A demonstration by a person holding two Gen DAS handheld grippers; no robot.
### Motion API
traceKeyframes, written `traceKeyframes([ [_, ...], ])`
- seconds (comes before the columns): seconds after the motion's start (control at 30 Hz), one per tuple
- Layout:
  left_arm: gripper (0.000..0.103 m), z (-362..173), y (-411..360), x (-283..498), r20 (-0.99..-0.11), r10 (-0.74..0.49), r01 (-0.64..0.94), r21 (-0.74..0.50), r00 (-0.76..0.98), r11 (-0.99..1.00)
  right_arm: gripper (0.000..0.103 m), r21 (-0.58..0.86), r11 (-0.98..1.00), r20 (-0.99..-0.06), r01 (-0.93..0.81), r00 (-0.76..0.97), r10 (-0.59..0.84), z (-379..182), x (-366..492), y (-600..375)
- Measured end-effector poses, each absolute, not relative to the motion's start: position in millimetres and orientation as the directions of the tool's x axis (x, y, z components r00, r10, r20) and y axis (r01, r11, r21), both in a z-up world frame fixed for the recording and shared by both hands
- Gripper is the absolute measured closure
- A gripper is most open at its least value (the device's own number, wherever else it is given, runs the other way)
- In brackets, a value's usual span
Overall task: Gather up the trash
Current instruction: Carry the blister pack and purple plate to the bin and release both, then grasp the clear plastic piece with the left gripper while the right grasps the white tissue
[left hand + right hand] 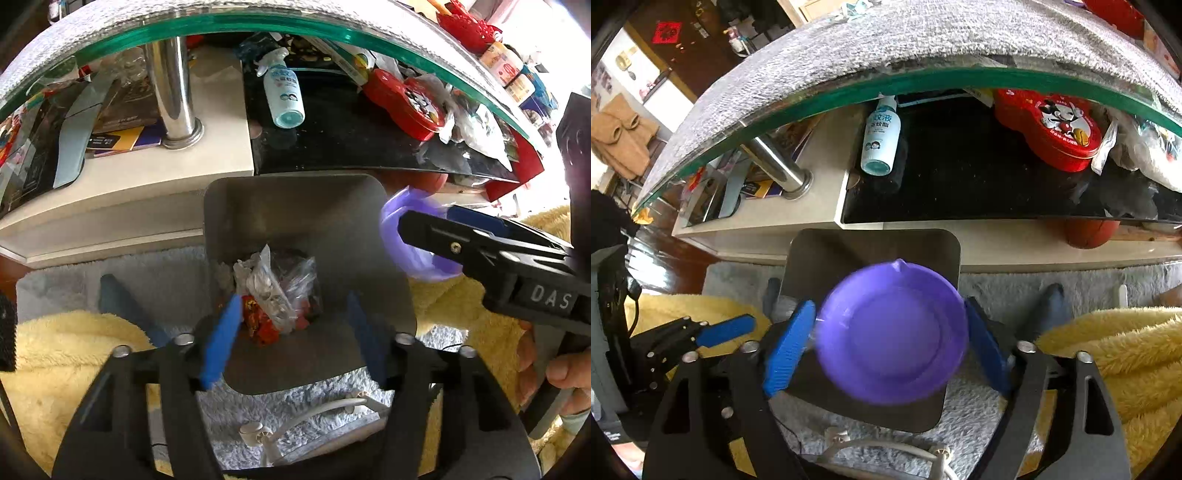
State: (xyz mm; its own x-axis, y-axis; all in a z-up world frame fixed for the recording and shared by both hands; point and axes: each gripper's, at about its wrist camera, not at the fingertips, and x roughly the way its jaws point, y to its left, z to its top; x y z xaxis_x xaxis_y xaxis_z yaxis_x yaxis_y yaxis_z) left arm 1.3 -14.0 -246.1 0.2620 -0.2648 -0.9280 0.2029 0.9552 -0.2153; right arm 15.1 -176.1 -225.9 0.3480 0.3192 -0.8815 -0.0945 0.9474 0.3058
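Note:
A grey square trash bin (295,206) stands on the rug below the glass table; crumpled plastic and red wrappers (273,295) lie at its bottom. My left gripper (291,332) is open and empty above the bin's near rim. My right gripper (886,343) holds a purple plastic bowl (892,336) between its blue fingers, over the bin (820,254). The bowl is blurred. In the left wrist view the bowl (417,258) and right gripper (439,221) sit at the bin's right rim. The left gripper's finger (726,330) shows at the left of the right wrist view.
A glass tabletop edge (258,26) arches overhead. On the shelf below lie a spray bottle (282,88), a red Mickey tin (406,103) and plastic bags (476,129). A chrome table leg (177,92) stands left. Yellow fleece (55,350) and a white cable (325,410) lie near.

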Motion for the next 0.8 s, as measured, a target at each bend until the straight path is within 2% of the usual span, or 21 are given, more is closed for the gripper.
traceKeyframes([
  [0.2,0.023,-242.8,-7.8,6.2,-0.928,-0.253,0.186,-0.207,0.274,0.960,0.007,0.329,0.942,-0.877,-0.065,0.349,0.330,-222.1,20.2,-186.4],
  [0.43,0.018,-226.7,-1.3,10.9,-0.918,-0.255,0.179,-0.208,0.305,0.962,0.006,0.360,0.932,-0.863,-0.052,0.361,0.354,-206.3,26.6,-197.0],
  [0.8,0.012,-167.5,6.9,37.2,-0.868,-0.263,0.192,-0.199,0.422,0.961,0.006,0.346,0.937,-0.809,-0.057,0.488,0.328,-140.9,55.4,-219.1],
])
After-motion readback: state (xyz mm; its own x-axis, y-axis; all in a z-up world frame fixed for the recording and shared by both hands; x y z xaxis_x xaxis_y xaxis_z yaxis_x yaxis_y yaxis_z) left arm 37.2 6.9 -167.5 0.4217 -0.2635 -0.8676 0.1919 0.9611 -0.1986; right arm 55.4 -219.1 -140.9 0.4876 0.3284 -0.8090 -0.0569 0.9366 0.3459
